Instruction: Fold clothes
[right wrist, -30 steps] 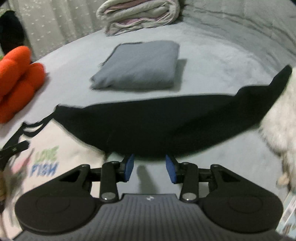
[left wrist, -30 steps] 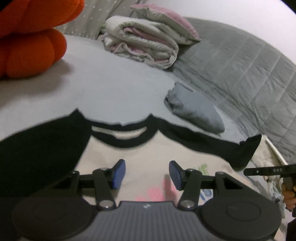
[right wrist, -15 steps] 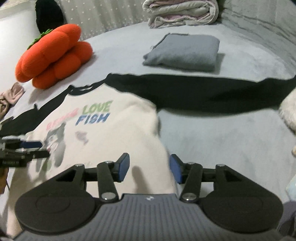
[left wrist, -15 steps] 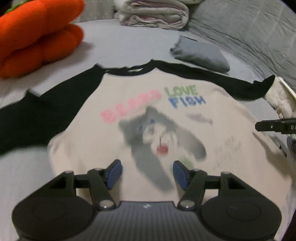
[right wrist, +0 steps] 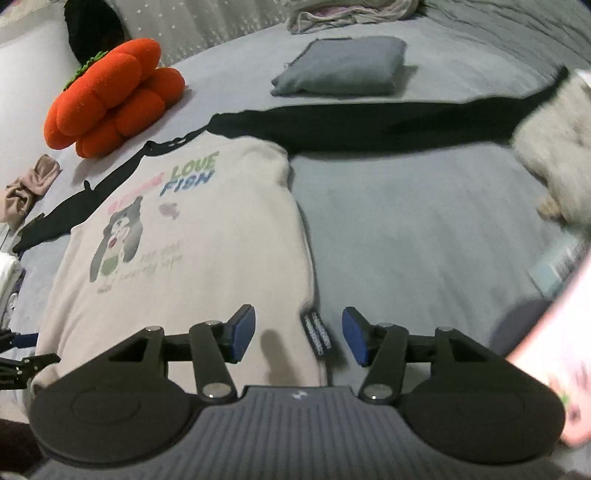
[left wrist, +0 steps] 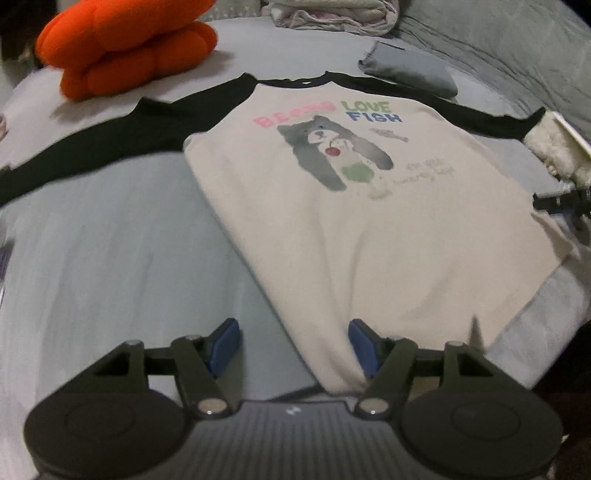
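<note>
A cream shirt point(left wrist: 369, 221) with black sleeves and a bear print lies flat, face up, on the grey bed point(left wrist: 110, 240). My left gripper point(left wrist: 293, 345) is open over its bottom left hem corner, holding nothing. My right gripper point(right wrist: 299, 338) is open over the bottom right hem corner of the shirt point(right wrist: 207, 251), beside the side label point(right wrist: 317, 332). The right gripper's tip also shows at the right edge of the left wrist view point(left wrist: 561, 203). The left gripper's tip shows at the left edge of the right wrist view point(right wrist: 22, 354).
A folded grey garment point(right wrist: 343, 66) lies beyond the right sleeve. An orange plush cushion point(right wrist: 110, 99) sits at the back left. Folded blankets point(left wrist: 332, 14) lie at the back. A white fluffy item point(right wrist: 554, 140) lies on the right. A crumpled beige cloth point(right wrist: 29, 188) lies far left.
Both grippers have pulled back from the collar and sleeve area to the shirt's bottom hem corners. The shirt now lies spread out flat. Both grippers stay open.
</note>
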`<state>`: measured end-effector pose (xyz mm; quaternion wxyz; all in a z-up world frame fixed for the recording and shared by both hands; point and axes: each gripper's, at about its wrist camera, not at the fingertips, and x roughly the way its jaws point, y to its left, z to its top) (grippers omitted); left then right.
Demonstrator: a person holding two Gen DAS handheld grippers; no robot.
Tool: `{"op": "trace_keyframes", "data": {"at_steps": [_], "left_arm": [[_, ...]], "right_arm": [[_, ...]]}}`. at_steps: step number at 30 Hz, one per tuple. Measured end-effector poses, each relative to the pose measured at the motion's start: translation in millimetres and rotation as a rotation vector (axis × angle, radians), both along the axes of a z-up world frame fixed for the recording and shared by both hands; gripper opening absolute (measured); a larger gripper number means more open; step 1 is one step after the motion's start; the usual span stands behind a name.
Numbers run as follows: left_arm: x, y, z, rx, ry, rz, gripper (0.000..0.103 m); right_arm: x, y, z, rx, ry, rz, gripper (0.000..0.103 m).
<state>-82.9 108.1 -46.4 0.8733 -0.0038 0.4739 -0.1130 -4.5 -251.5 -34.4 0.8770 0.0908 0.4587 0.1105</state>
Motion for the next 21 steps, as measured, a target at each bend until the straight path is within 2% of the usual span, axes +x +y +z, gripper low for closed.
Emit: {"op": "trace_keyframes", "data": {"at_steps": [6, 8, 11, 16, 21], "left_arm": [[-25, 27, 2, -0.265, 0.083, 0.104, 0.066], [-38, 25, 5, -0.283, 0.105, 0.078, 0.065], [-61, 18, 13, -0.247, 0.124, 0.005, 0.065], [-95, 21, 23, -0.307, 0.119, -0.052, 0.066], [-96, 37, 17, -0.388, 0.091, 0.036, 0.066]], "right_arm": [[-48, 0, -1, 0.011, -0.019, 0.022, 0.057], [-63, 1, -1, 0.01, -0.028, 0.039, 0.057], [-82, -1, 3, 0.0, -0.047, 0.059, 0.057], [-99, -10, 14, -0.016, -0.076, 0.054, 0.057], [-102, -11, 18, 0.002, -0.097, 0.058, 0.058]]}}
